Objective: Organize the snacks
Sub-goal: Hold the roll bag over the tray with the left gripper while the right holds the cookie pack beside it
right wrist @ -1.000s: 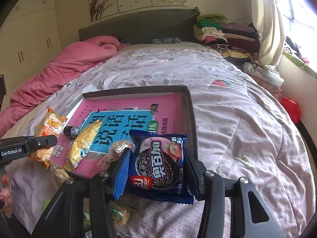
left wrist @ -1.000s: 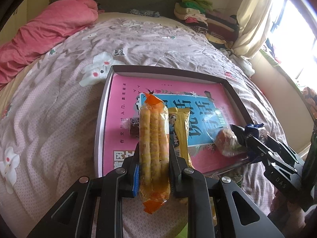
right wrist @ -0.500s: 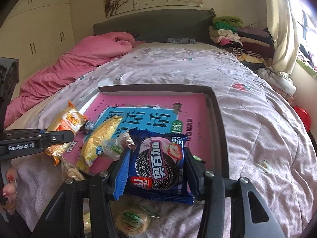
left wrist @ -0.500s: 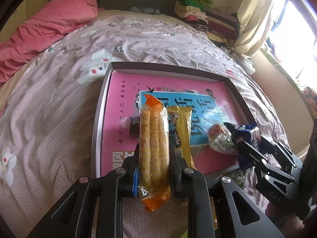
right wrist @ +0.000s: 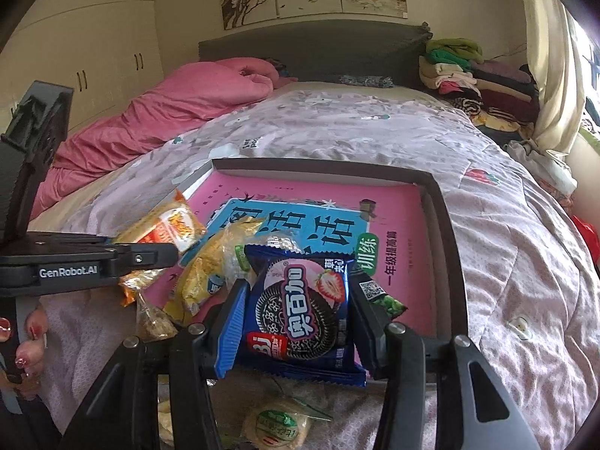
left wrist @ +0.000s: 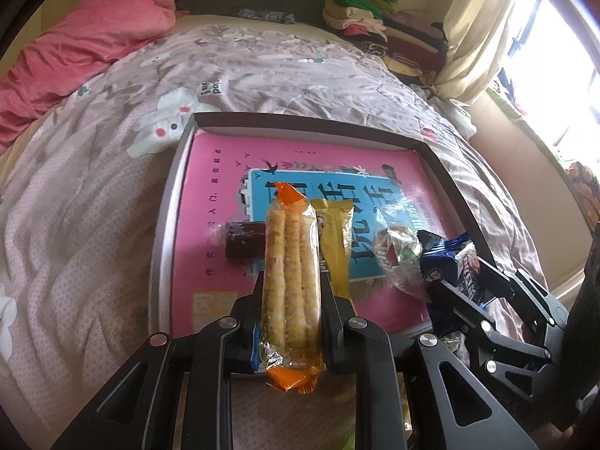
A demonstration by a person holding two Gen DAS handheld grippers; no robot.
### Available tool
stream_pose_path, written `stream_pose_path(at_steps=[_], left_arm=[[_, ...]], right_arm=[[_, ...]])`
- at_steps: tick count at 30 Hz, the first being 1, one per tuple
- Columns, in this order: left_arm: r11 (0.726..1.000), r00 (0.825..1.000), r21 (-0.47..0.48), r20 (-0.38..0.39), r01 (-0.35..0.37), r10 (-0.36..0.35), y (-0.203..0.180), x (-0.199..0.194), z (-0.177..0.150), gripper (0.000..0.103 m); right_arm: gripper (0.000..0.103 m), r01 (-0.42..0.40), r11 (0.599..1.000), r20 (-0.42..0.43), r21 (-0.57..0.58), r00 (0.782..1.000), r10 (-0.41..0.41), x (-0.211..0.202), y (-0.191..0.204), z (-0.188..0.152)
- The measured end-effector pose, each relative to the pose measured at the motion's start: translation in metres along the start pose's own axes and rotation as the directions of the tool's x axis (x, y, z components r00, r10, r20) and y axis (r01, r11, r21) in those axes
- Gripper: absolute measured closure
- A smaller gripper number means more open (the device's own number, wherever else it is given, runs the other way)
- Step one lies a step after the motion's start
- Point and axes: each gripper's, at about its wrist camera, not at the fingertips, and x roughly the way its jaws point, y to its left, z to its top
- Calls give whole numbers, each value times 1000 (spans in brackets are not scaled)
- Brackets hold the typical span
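The round green-labelled snack [right wrist: 276,426] at six o'clock is cut by the bottom edge, and the dark brown candy's [left wrist: 243,239] right end hides behind the wafer-roll pack [left wrist: 291,281].

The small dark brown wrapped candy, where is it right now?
In the left wrist view the dark brown candy lies on the pink book inside the tray, just left of the wafer roll pack clamped in the left gripper.
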Motion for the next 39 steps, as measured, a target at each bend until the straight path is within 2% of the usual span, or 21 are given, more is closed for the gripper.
stream_pose_path(at_steps=[5, 9, 17, 25, 32, 39], left_arm=[[1000, 1000, 5, -8, 10, -10, -6, 7, 2, 80], [1000, 1000, 2, -19, 9, -9, -6, 11, 1, 80], [1000, 1000, 3, -25, 9, -9, -6, 13, 0, 80], [1000, 1000, 1, -23, 6, -6, -5, 14, 0, 80], [1000, 1000, 0, -22, 7, -7, -5, 14, 0, 80], [1000, 1000, -4, -19, 8, -8, -3, 13, -1, 80]], right_arm=[[52, -2, 1000, 2, -9, 1000, 2, 1, 1, 0], [52, 43, 998, 8, -52, 999, -42, 2, 6, -1], [52, 38, 998, 9, -52, 999, -37, 2, 6, -1], [52, 116, 993, 6, -24, 993, -116, 4, -3, -1], [51, 57, 998, 6, -31, 998, -57, 5, -1, 0], [49, 49, 998, -6, -31, 999, -49, 5, 2, -2]])
